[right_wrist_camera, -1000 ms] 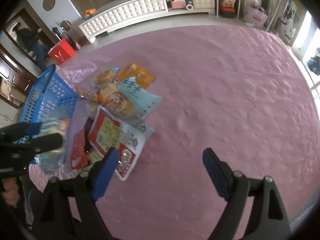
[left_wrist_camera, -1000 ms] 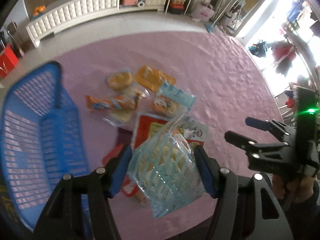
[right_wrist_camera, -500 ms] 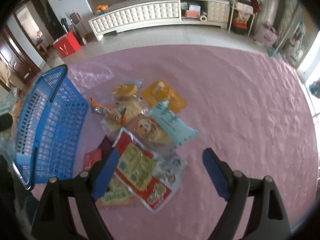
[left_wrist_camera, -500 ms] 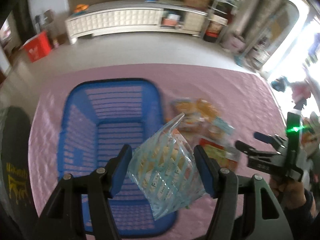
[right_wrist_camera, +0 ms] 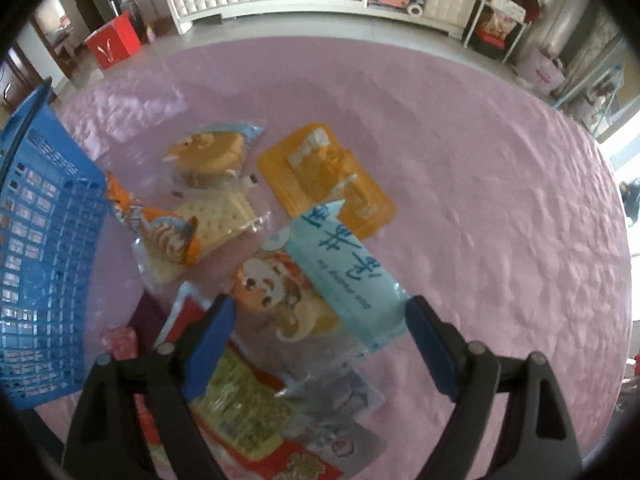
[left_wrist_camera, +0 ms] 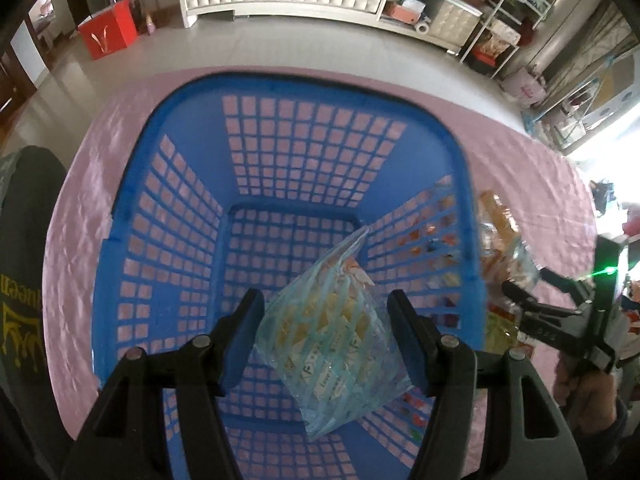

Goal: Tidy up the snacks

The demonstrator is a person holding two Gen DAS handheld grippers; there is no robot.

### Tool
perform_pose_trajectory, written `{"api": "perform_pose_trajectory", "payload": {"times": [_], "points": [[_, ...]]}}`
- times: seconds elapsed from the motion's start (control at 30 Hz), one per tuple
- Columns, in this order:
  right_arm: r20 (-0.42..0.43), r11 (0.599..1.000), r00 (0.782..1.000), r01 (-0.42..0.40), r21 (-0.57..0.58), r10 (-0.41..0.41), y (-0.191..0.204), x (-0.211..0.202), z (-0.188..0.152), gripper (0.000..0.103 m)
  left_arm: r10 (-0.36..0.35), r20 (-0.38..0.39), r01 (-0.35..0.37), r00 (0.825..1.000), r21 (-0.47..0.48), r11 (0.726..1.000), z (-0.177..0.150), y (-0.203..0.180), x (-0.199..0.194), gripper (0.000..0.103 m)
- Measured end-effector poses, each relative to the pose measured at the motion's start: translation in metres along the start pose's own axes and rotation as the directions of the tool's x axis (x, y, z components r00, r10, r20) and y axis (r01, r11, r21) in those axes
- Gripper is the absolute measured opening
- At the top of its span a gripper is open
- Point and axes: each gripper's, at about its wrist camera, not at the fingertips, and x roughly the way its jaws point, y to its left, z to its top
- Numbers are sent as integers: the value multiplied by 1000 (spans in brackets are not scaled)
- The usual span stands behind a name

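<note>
Now dropping: my left gripper [left_wrist_camera: 326, 330] holds the clear blue-striped snack bag [left_wrist_camera: 334, 344] over the blue plastic lattice basket [left_wrist_camera: 460, 184].
Next I part those jaws; my right gripper [right_wrist_camera: 320, 334] hangs wide open, empty, above the pale blue snack packet [right_wrist_camera: 346, 270].

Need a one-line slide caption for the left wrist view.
Left gripper holds a clear snack bag over the blue basket; right gripper waits beside the basket.

A: The blue plastic lattice basket [right_wrist_camera: 44, 248] is cut off by the right wrist view's left edge. And the print on the translucent blue snack bag [left_wrist_camera: 340, 344]?

B: Too small to read. The left gripper's [left_wrist_camera: 326, 338] finger bases leave the bottom edge. The red-and-yellow flat packet [right_wrist_camera: 240, 404] sits partly behind the right gripper's [right_wrist_camera: 320, 344] black arms, blurred.
</note>
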Motion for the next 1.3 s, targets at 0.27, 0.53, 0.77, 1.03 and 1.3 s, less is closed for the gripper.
{"api": "perform_pose_trajectory", "payload": {"times": [0.27, 0.53, 0.77, 1.03, 1.3], "points": [[-55, 997, 998, 22, -69, -26, 5, 18, 5, 92, 16, -30, -16, 999, -2, 1000, 2, 3, 16, 62], [24, 999, 999, -34, -23, 35, -7, 3, 6, 68, 19, -39, -19, 999, 0, 1000, 0, 6, 20, 62], [117, 995, 988, -103, 0, 102, 2, -49, 4, 48, -7, 13, 7, 1000, 34, 999, -11, 6, -13, 62], [200, 991, 971, -124, -55, 133, 33, -108, -1, 16, -64, 82, 60, 995, 51, 997, -29, 17, -67, 62], [300, 987, 942, -130, -96, 153, 70, -160, 4, 10, -81, 140, 74, 987, 53, 996, -40, 38, -105, 62]]}}
